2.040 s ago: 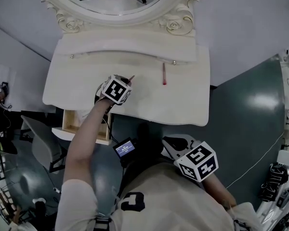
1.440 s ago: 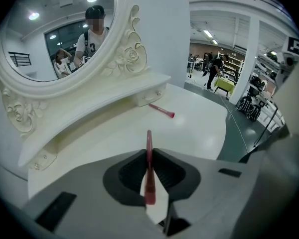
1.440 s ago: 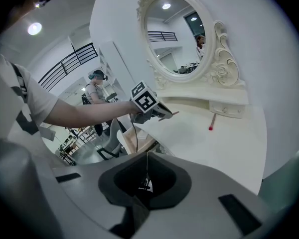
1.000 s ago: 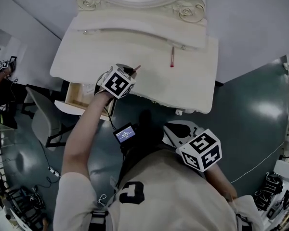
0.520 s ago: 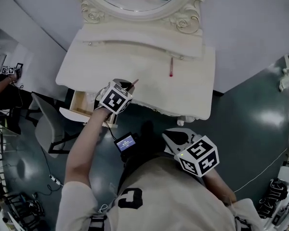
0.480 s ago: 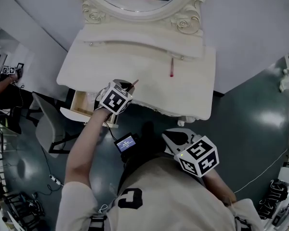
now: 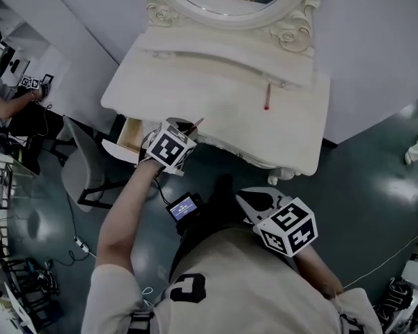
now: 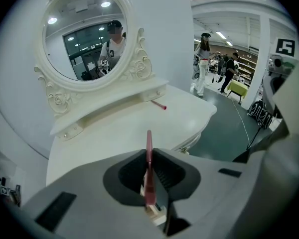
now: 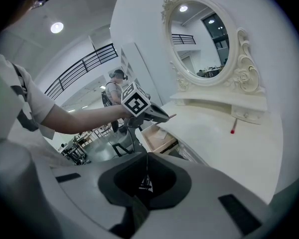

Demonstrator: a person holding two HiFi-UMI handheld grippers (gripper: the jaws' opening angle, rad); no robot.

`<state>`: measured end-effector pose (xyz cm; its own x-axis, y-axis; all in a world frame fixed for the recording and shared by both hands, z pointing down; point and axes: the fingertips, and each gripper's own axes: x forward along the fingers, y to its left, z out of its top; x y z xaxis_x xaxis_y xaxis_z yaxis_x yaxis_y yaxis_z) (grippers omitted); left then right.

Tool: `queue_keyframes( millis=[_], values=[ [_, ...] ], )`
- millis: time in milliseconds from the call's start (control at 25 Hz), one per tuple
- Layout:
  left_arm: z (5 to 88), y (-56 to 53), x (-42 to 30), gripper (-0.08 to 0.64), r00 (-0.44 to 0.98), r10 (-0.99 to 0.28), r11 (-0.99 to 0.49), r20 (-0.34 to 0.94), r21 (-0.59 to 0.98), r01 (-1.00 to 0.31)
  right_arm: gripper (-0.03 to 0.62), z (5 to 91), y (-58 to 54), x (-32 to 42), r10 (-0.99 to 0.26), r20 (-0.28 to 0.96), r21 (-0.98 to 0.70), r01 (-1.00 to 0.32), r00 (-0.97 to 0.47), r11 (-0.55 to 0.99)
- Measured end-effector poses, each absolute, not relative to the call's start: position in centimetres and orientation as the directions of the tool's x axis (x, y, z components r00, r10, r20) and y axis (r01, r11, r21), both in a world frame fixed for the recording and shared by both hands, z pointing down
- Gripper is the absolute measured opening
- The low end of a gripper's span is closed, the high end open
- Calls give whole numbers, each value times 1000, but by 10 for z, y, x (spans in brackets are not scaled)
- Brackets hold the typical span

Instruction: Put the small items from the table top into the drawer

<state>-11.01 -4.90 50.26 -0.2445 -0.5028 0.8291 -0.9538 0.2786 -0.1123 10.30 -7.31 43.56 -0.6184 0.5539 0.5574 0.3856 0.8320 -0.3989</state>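
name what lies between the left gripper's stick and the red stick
Only bare table top, from the pink stick in the left gripper to the red stick; the left gripper view shows it.

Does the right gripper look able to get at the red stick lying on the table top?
Probably yes: the right gripper is empty, and nothing on the table blocks the red stick.

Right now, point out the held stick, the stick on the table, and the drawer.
Held stick (image 8: 149, 168): left gripper view, mid-shaft.
Table stick (image 7: 267, 96): head view, mid-shaft.
Drawer (image 7: 130, 135): head view, wooden wall.
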Motion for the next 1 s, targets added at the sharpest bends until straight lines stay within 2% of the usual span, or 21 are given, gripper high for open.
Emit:
queue_keyframes(
  millis=[520, 1000],
  values=[
    [499, -4, -125, 94, -268, -496, 315, 826, -117, -942, 28, 437, -41, 86, 581, 557, -410, 411, -593, 814],
    [504, 40, -166, 94, -245, -529, 283, 813, -104, -954, 28, 440, 3, 43, 535, 605, -387, 370, -589, 845]
  ],
)
